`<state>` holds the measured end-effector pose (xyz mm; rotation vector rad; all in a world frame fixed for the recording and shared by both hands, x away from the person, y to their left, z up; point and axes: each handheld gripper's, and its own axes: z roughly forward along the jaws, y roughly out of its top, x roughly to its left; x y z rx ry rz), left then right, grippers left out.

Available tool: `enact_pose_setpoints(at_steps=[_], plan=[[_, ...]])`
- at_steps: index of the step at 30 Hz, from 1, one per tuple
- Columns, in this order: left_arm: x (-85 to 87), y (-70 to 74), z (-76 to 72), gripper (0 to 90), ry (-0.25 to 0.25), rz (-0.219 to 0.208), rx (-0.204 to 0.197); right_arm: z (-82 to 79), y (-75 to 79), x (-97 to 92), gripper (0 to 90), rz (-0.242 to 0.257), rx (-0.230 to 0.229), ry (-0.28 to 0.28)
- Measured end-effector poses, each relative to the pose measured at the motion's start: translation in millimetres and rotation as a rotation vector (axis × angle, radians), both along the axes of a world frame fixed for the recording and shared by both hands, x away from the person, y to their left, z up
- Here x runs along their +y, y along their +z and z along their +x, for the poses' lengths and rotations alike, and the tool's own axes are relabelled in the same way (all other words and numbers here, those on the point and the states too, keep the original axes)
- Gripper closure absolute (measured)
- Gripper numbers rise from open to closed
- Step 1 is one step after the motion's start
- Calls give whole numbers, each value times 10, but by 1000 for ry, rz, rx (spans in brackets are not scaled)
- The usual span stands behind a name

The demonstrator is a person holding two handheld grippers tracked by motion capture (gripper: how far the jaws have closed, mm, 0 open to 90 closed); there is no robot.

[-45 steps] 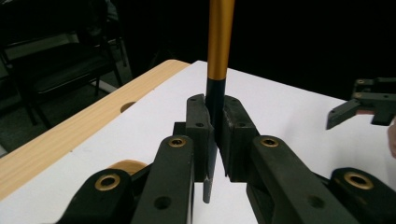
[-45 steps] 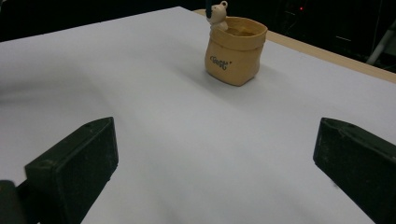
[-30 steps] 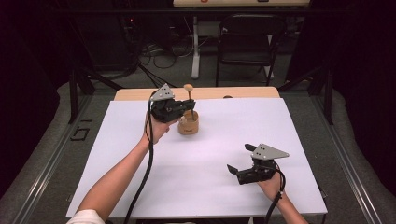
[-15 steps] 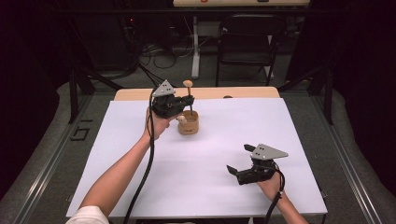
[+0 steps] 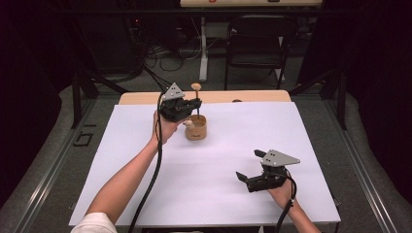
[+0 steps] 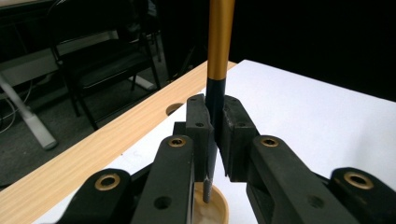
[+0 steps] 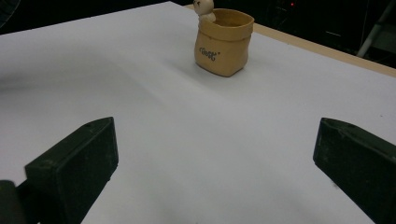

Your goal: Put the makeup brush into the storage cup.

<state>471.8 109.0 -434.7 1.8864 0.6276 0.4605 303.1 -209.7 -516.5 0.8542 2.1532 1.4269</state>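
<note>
The left gripper (image 5: 194,104) held a thin stick, gold above and dark below (image 6: 215,70), with its jaws closed tightly on the dark part. The stick stood upright, its lower tip just inside the mouth of the small sack-shaped pot (image 5: 196,128), and its rounded wooden head (image 5: 196,87) rose above the gripper. The step in hand seemed to be putting the stick into the pot, or perhaps taking it out; I could not tell which.

If it was going in, the next move would call for lowering it straight down and opening the jaws only when the tip rested on the bottom, so that the light pot did not tip over.

The right gripper (image 5: 248,171) rested near the front right of the pot, well apart from it, with its jaws wide and nothing between them. A little figure (image 7: 204,8) sat on the pot's rim, beside the stick, and might catch it. The white sheet (image 5: 301,145) around the pot was otherwise bare, and a chair (image 5: 256,43) stood behind the table.
</note>
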Motion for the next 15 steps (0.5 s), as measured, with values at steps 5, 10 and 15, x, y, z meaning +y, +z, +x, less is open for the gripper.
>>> enact_pose_setpoints(at_steps=[5,10,15], plan=[[-8,-13,15,834,6,4,-13,0,7,-11,0,3,6,-4],[-29,-81,38,834,10,5,-4,2,10,-18,0,3,8,-9],[-37,-112,50,834,18,8,-4,-1,20,-17,0,3,6,-7]])
